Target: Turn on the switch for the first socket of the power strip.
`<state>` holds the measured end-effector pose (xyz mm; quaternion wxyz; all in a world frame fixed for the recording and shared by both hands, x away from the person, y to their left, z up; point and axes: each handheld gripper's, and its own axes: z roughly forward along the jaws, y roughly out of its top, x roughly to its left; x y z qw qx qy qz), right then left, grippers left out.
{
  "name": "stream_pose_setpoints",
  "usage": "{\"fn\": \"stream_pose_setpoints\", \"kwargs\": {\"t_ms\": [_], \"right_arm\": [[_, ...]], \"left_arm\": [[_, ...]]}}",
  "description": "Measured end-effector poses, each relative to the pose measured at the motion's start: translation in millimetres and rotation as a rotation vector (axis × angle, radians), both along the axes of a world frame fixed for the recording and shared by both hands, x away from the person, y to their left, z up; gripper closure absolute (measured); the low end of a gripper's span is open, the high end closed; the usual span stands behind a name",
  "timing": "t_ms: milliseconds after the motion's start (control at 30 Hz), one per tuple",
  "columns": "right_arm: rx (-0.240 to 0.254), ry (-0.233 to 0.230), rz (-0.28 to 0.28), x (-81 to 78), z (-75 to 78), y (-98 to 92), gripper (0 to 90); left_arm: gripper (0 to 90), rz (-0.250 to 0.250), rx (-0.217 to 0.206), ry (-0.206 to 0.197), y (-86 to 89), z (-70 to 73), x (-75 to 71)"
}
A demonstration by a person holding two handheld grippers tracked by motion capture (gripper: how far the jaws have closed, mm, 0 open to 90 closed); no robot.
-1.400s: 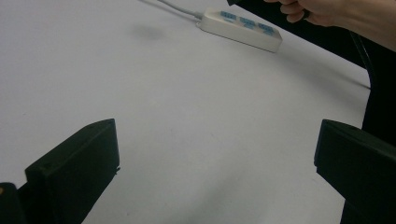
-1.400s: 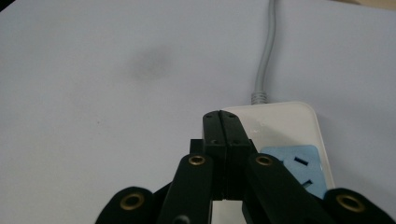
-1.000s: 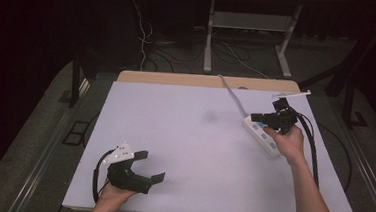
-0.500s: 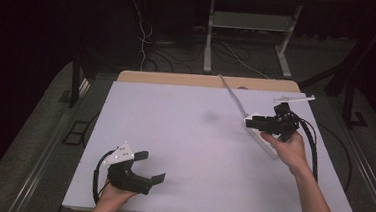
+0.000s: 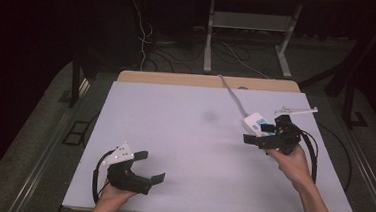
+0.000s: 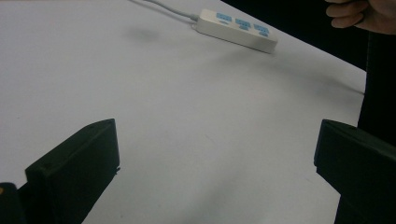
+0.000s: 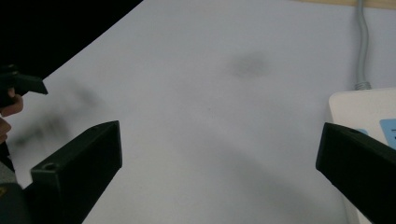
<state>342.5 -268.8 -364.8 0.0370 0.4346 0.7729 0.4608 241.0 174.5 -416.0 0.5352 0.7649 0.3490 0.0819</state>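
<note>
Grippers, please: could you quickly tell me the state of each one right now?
Left gripper: open, holding nothing, low over the table.
Right gripper: open, holding nothing, beside the power strip.

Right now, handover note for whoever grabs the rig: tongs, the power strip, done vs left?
Left tongs: open, holding nothing, near the front left of the table.
Right tongs: open, over the near end of the power strip, not closed on it.
Power strip: white with blue sockets, lying flat at the right side of the table, its cord running off the far edge.
Done: nothing gripped so far.
Left: probably close the right tongs on the strip; the left tongs are free to help.
</note>
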Motion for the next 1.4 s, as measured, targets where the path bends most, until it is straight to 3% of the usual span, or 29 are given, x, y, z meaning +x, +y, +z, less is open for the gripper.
{"fn": "stream_pose_setpoints", "kwargs": {"t_ms": [467,833,1400], "right_arm": [[0.024,-0.019,0.052,-37.3,-9.7,-0.8,0.1],[0.017,-0.033,0.065,-63.2,-31.2,-7.3,0.1],[-0.004,-0.067,0.015,-100.0,-59.9,-20.4,0.2]], "left_arm": [[0.0,0.003,-0.001,0.000,0.0,-0.4,0.1],[0.0,0.002,-0.004,0.007,1.2,-0.9,0.8],[0.0,0.018,0.007,0.029,7.3,-4.9,6.2]]}}
